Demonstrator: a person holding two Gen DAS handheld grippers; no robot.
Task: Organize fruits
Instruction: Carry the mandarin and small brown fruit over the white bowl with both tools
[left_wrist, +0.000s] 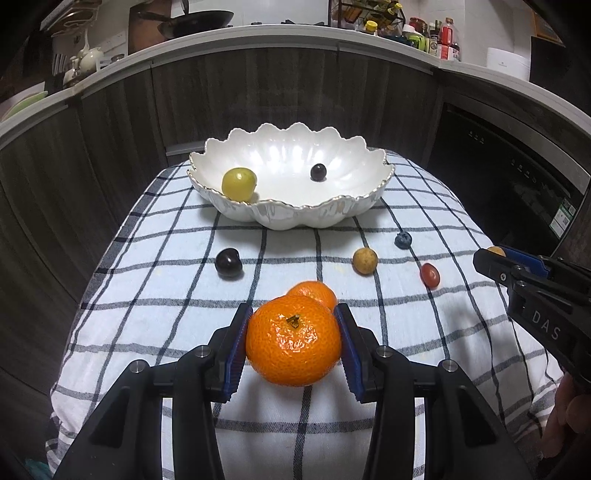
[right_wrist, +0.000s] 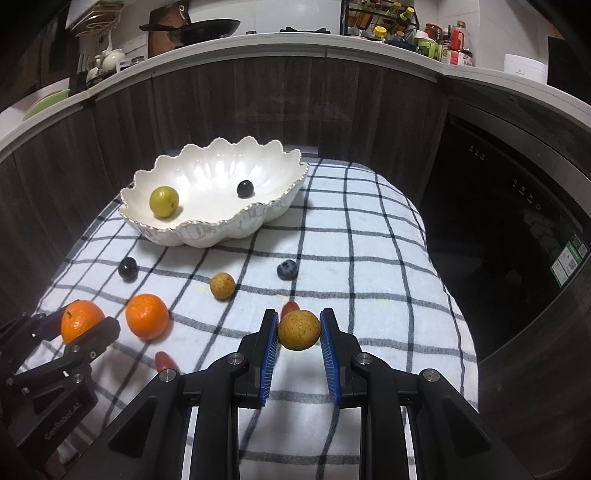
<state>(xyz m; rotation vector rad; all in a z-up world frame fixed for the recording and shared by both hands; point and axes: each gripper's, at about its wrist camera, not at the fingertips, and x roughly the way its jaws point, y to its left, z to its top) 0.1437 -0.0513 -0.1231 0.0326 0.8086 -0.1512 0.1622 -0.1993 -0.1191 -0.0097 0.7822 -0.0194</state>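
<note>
A white scalloped bowl (left_wrist: 295, 218) (right_wrist: 207, 236) stands at the far side of the checked cloth; a green fruit (left_wrist: 239, 184) and a dark grape (left_wrist: 318, 172) lie in it. My left gripper (left_wrist: 293, 343) is shut on a mandarin (left_wrist: 293, 341), also seen in the right wrist view (right_wrist: 79, 319). A second mandarin (left_wrist: 312, 291) (right_wrist: 147, 315) lies just beyond it. My right gripper (right_wrist: 298, 330) is shut on a tan longan (right_wrist: 298, 329). On the cloth lie a dark cherry (left_wrist: 228, 262), another longan (left_wrist: 365, 261), a blueberry (left_wrist: 403, 240) and a cherry tomato (left_wrist: 430, 275).
Another small red tomato (right_wrist: 165, 361) lies on the cloth near the left gripper. Dark wood cabinets curve behind the table, under a counter with a pan (left_wrist: 195, 22) and bottles (left_wrist: 436, 37). A black appliance (right_wrist: 517, 236) stands on the right.
</note>
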